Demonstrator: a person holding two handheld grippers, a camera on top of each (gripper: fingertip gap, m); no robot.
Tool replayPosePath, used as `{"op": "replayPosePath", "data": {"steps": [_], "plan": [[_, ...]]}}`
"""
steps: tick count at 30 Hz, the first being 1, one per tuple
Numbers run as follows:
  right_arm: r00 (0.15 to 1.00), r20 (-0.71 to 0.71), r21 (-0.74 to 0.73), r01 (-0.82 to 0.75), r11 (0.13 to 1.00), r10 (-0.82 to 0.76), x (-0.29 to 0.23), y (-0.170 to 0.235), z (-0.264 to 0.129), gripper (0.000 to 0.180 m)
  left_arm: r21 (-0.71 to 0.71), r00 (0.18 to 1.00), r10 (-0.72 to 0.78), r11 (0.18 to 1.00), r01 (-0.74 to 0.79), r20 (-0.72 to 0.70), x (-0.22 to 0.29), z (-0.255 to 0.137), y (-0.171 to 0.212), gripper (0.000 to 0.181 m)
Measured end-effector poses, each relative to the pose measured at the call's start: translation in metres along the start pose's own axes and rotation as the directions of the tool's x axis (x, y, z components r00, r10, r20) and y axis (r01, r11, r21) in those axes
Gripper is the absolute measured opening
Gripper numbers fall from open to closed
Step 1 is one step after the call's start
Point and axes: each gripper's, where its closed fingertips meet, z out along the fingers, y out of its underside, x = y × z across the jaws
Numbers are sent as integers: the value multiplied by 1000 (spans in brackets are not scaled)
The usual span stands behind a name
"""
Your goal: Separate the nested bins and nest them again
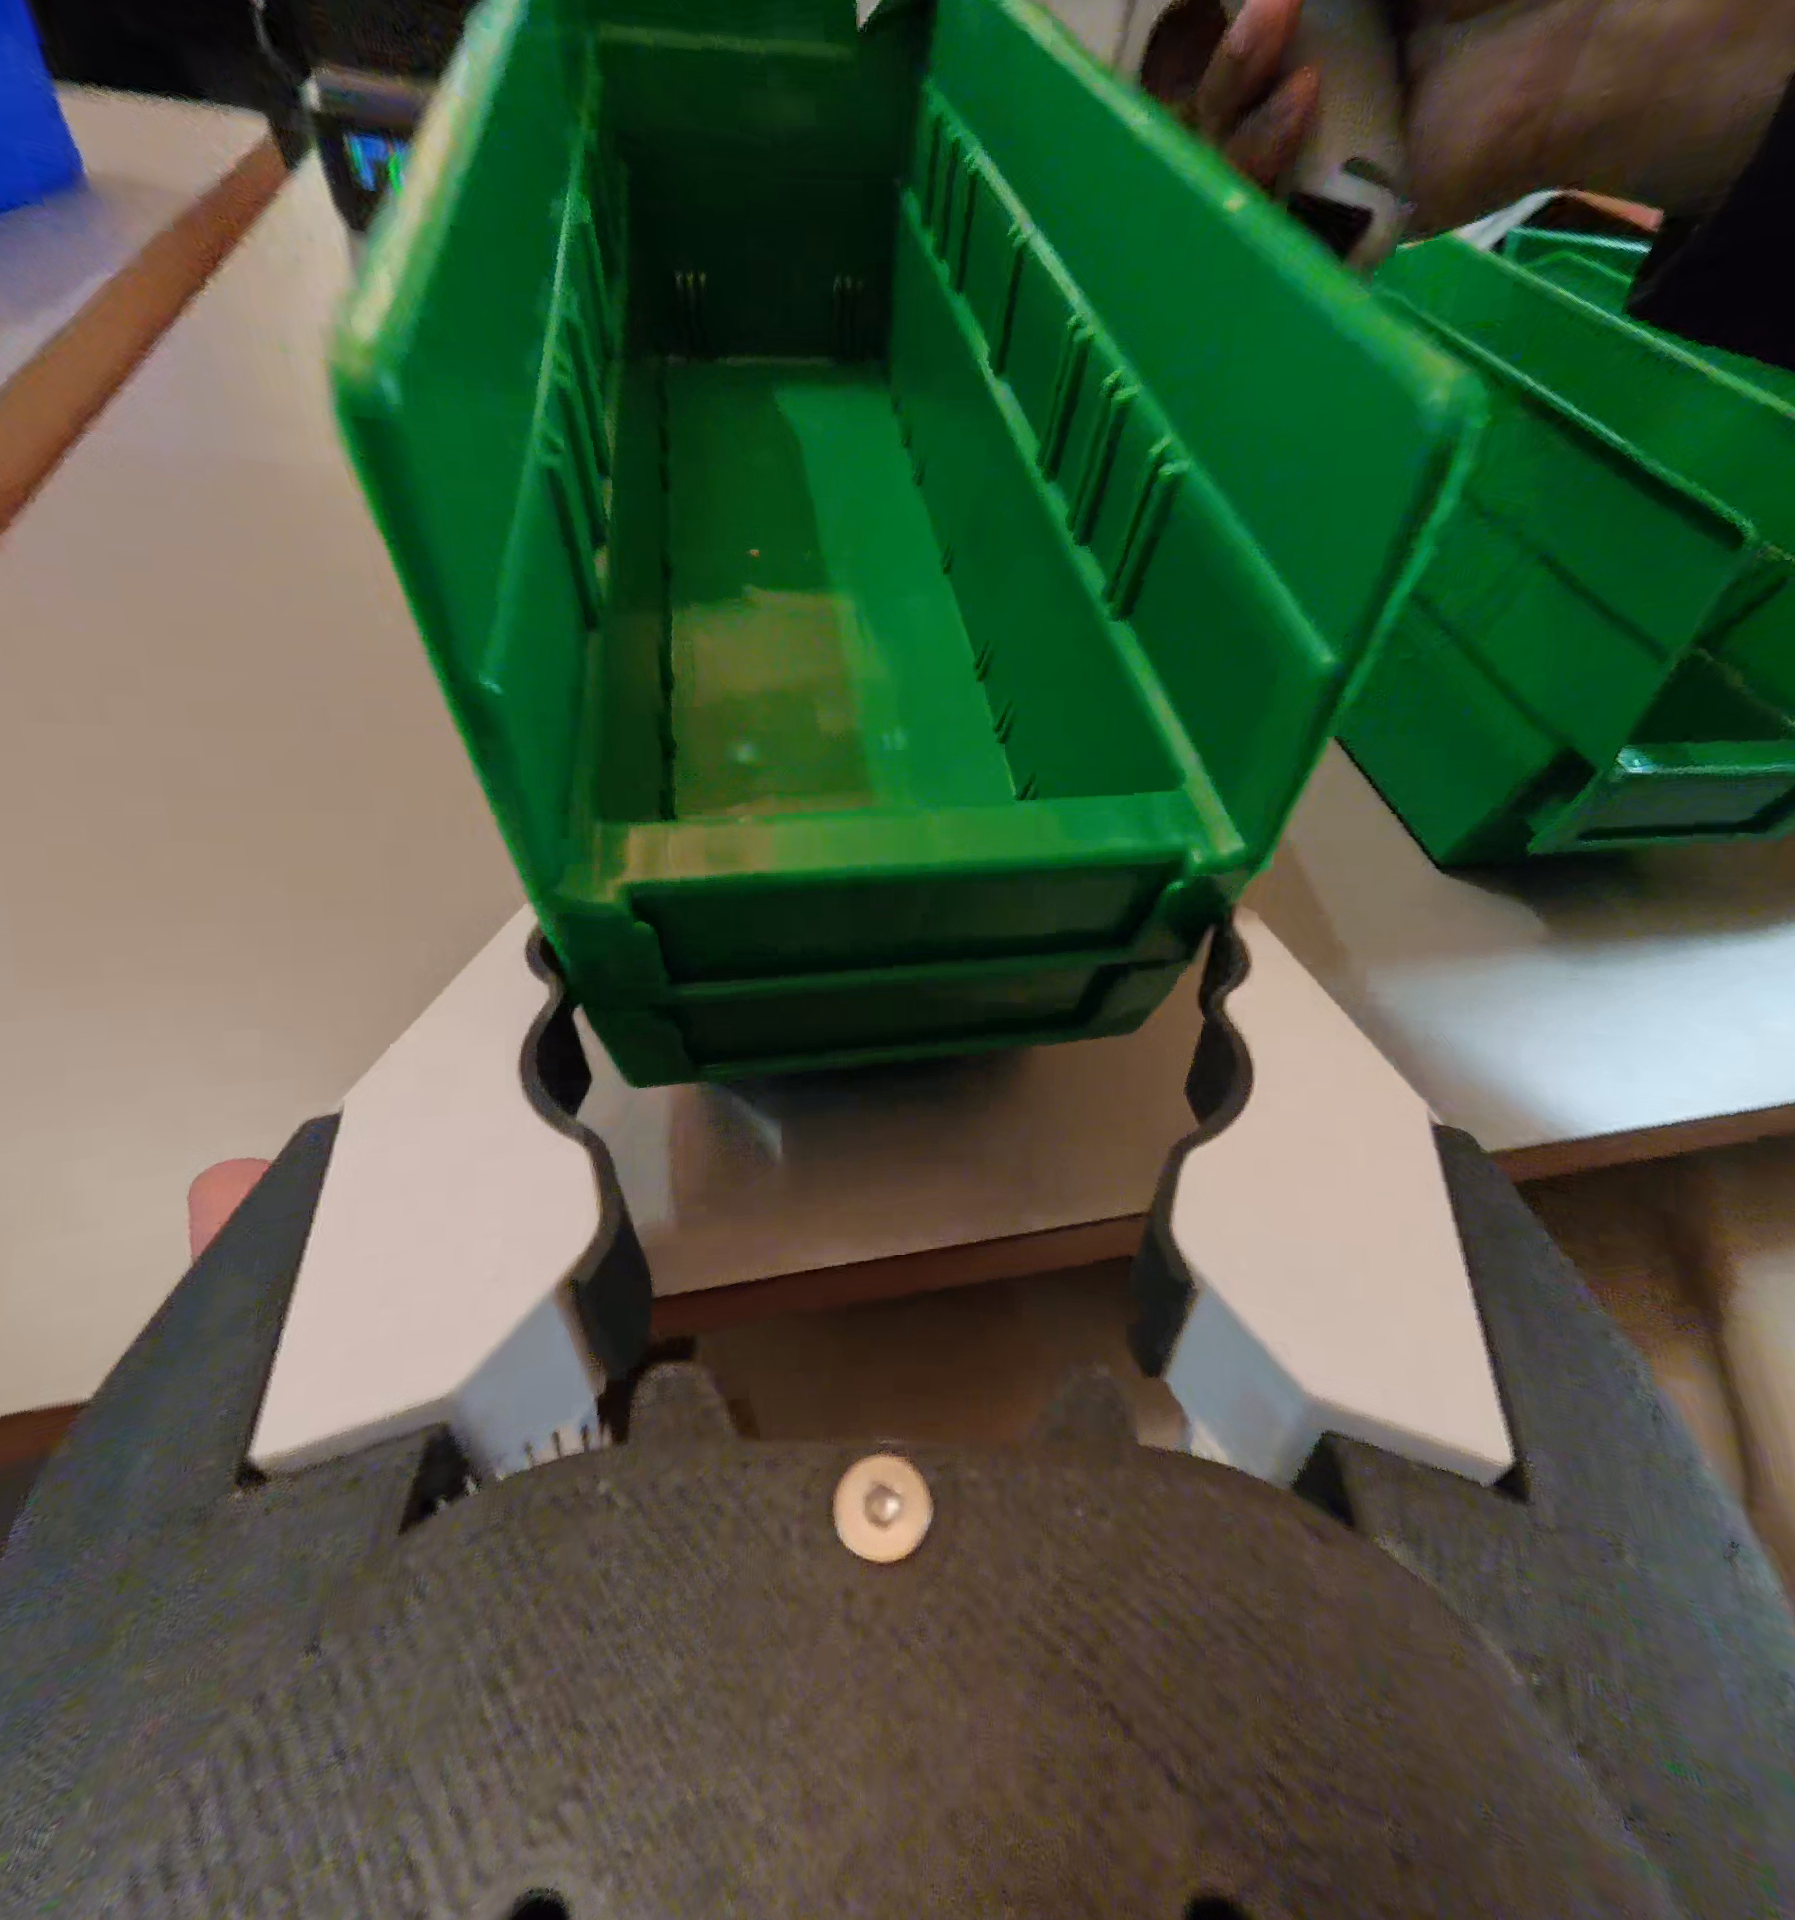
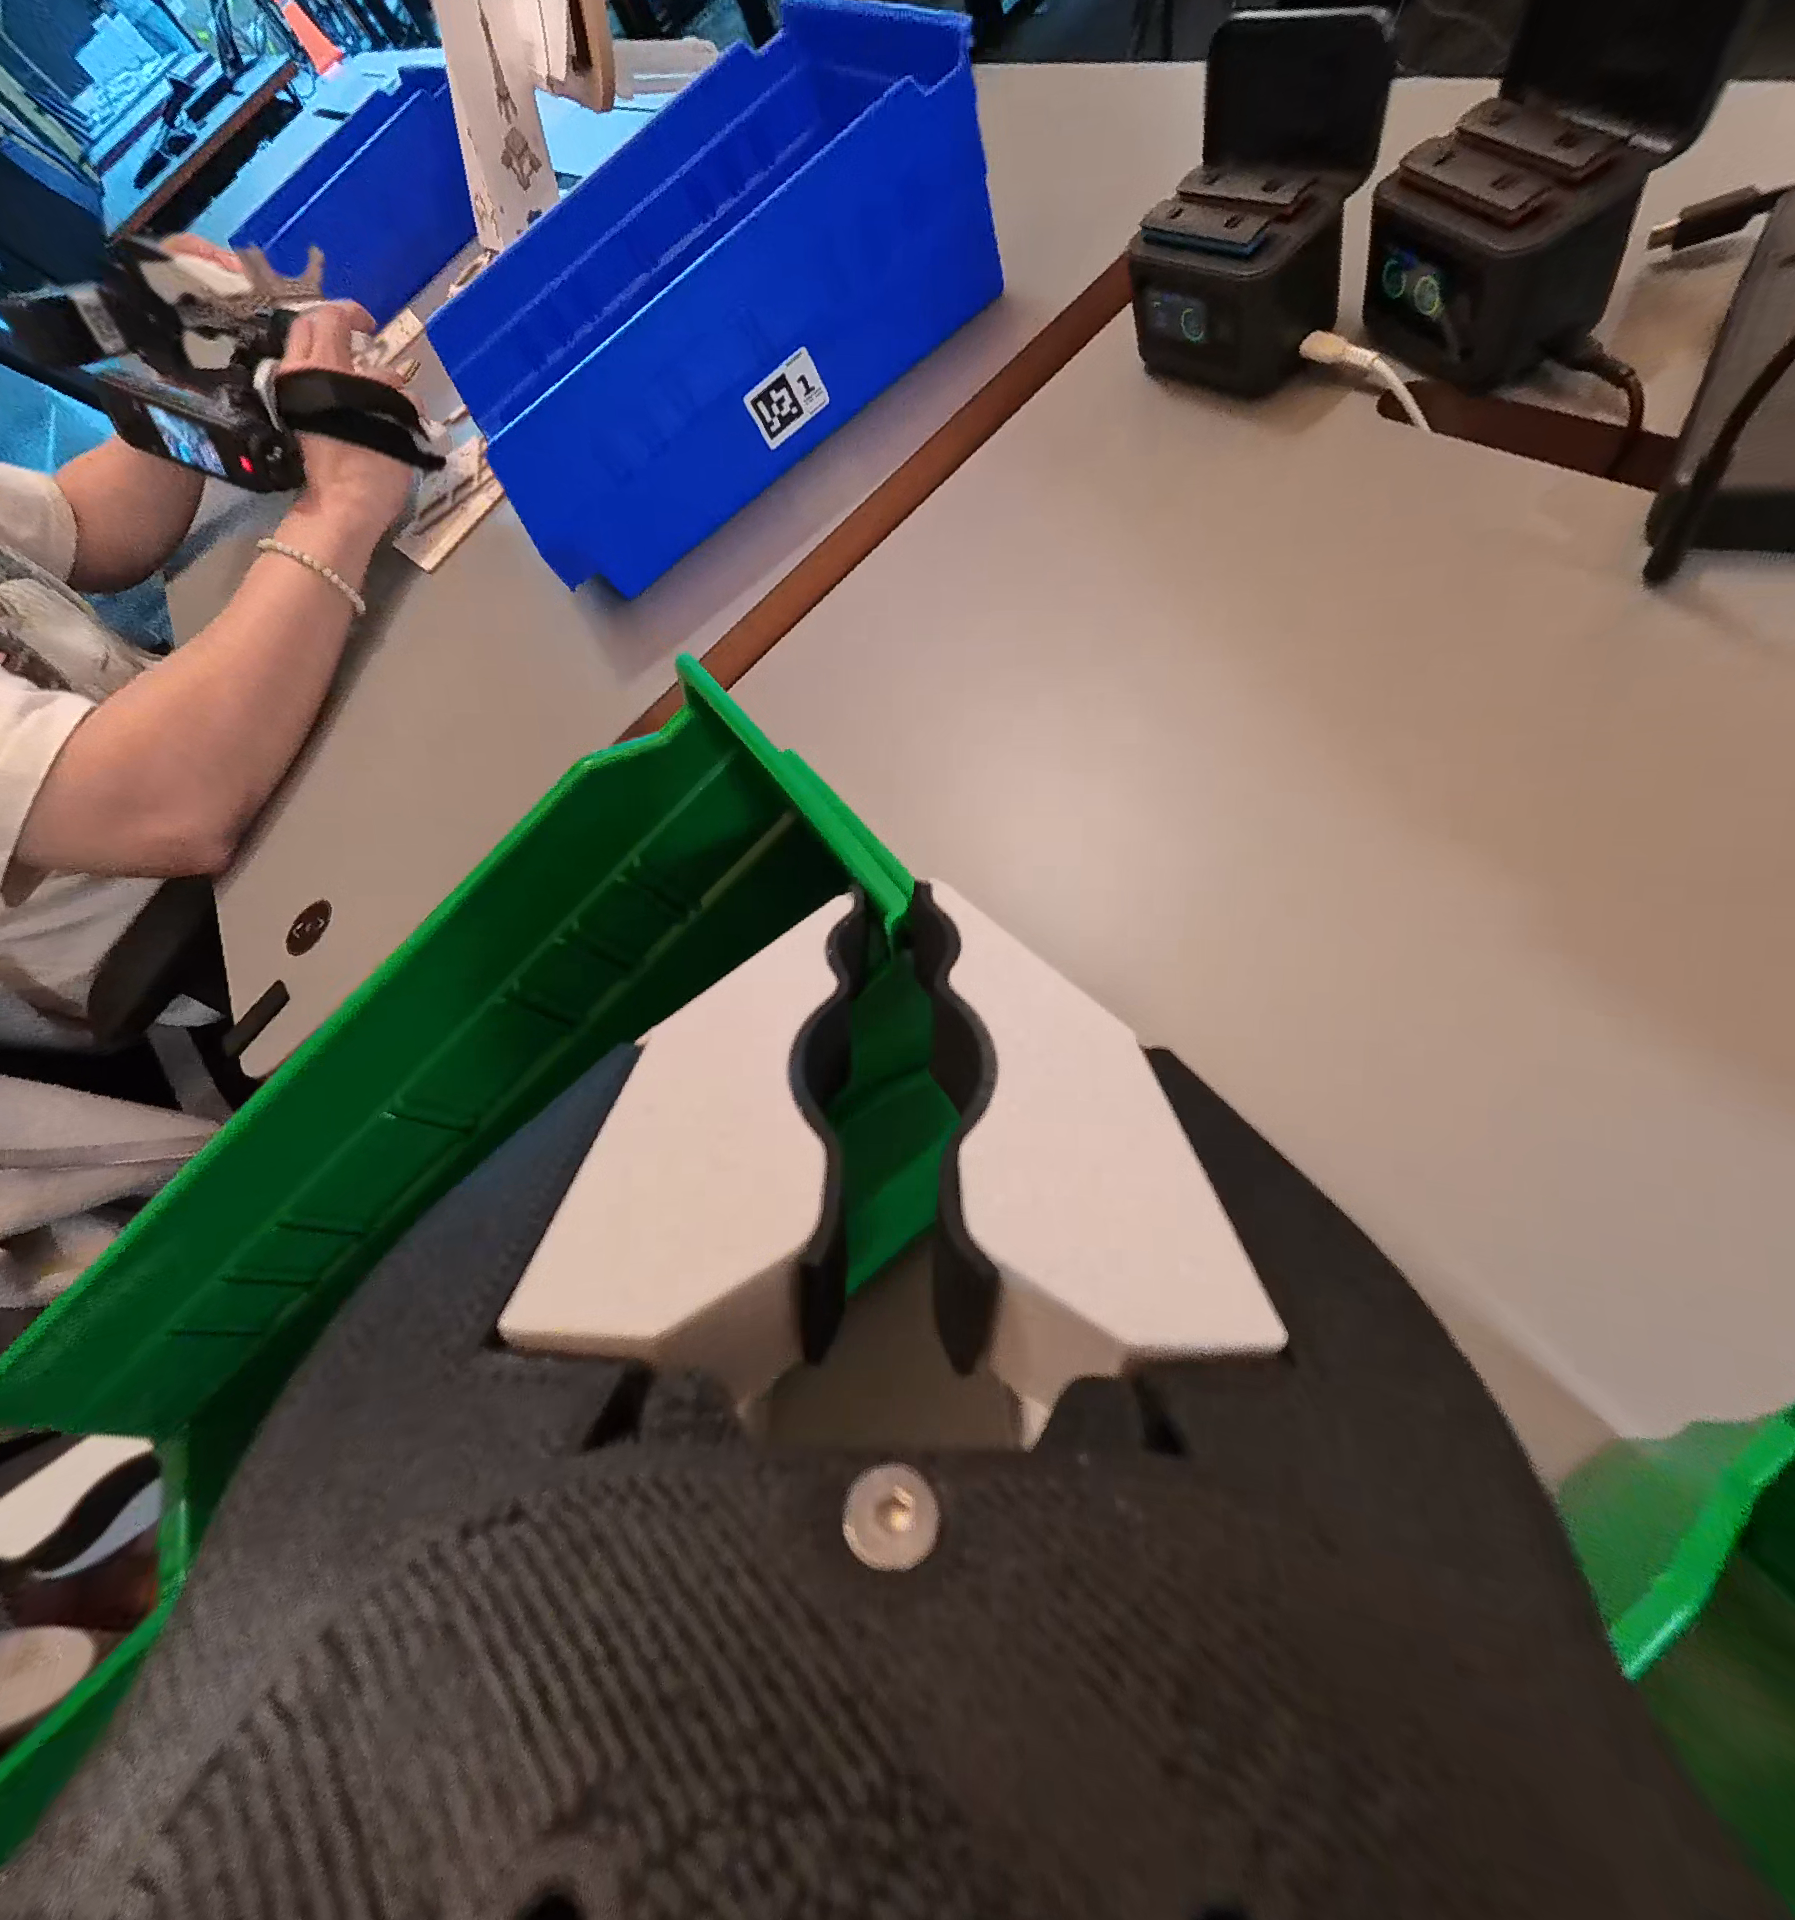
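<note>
Two nested green bins [image 1: 851, 582] are tilted up off the white table [image 1: 197, 831], open side toward me. My left gripper [image 1: 885, 956] has its jaws wide, with both fingertips pressed against the sides of the lower bin's front end. My right gripper [image 2: 893, 935] is shut on the rim of the upper bin's end wall [image 2: 820, 821]; that bin's long side wall [image 2: 373, 1122] runs down to the lower left. In the left wrist view a hand [image 1: 1495, 94] holds that gripper behind the bins' far end.
More green bins [image 1: 1599, 582] lie on the table to the right, also showing in the right wrist view [image 2: 1724, 1538]. A blue bin [image 2: 727, 312], two black charger boxes [image 2: 1236, 281] and a black device [image 2: 1786, 416] stand farther off. A seated person [image 2: 93, 748] holds a camera at the left.
</note>
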Motion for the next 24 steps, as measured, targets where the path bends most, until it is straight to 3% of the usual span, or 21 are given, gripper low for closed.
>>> {"op": "replayPosePath", "data": {"steps": [1, 5, 8, 10, 11, 16, 20, 24], "plan": [[1000, 0, -3, -14, 1000, 14, 2, -1, 0, 6, 21, 999, 39, 999, -39, -19, 1, -5, -5, 111], [998, 0, -24, -61, 998, 61, 11, -1, 1, 7, 42, 987, 27, 999, -21, -157, 2, -21, -3, 93], [998, 9, -31, -56, 998, 56, 13, -1, 1, 7, 72, 985, -62, 995, 74, -162, -19, -27, -4, 79], [999, 12, -35, -49, 998, 50, 13, -1, 1, 7, 104, 975, -143, 981, 162, -171, -30, -30, -8, 42], [998, 13, -35, -53, 998, 54, 13, -1, 1, 8, 114, 969, -167, 975, 190, -182, -31, -31, -10, 35], [989, 17, -4, -146, 989, 146, 13, -2, 0, 11, 110, 978, -137, 982, 155, -155, -30, -25, -7, 23], [957, 80, 39, -282, 959, 278, 8, -10, -5, 34, 119, 983, -127, 983, 143, -134, -31, -24, -8, 23], [988, 21, 72, -156, 985, 155, -1, -19, -18, 47, 103, 983, -131, 984, 145, -129, -33, -24, -6, 20]]}}
